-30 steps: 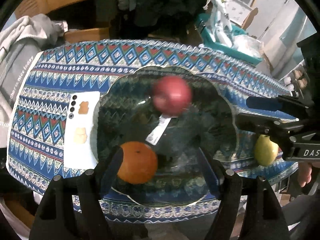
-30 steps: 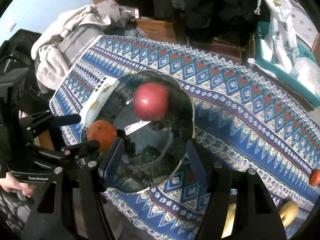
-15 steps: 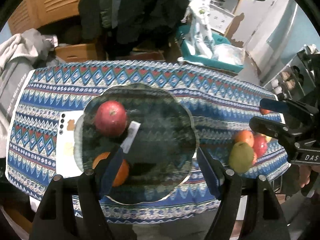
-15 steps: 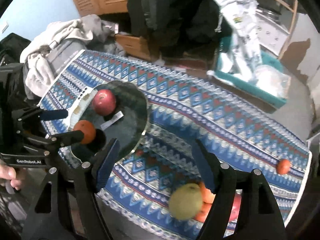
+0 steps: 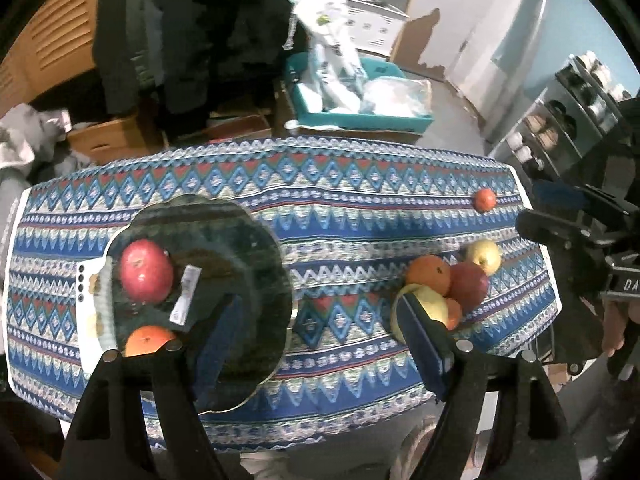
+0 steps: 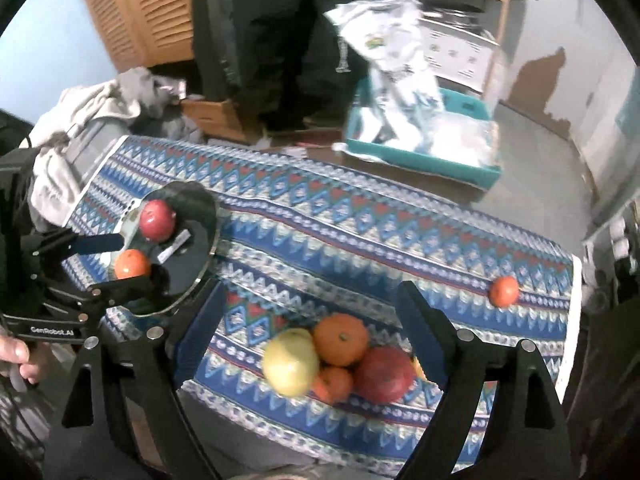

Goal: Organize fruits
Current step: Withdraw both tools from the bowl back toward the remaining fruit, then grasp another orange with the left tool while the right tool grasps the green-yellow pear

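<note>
Red apple [image 5: 146, 277], orange [image 5: 149, 340] on glass plate [image 5: 256, 240].

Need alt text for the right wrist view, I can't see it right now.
The open, empty right gripper hangs above a fruit pile on a patterned tablecloth. At left, a glass plate holds a red apple and an orange; a small orange fruit sits alone at right.

Apple [image 5: 146, 276] behind orange [image 5: 149, 340] on plate [image 5: 256, 248], left; fruit pile [image 6: 340, 364] right on table [image 5: 352, 216].
</note>
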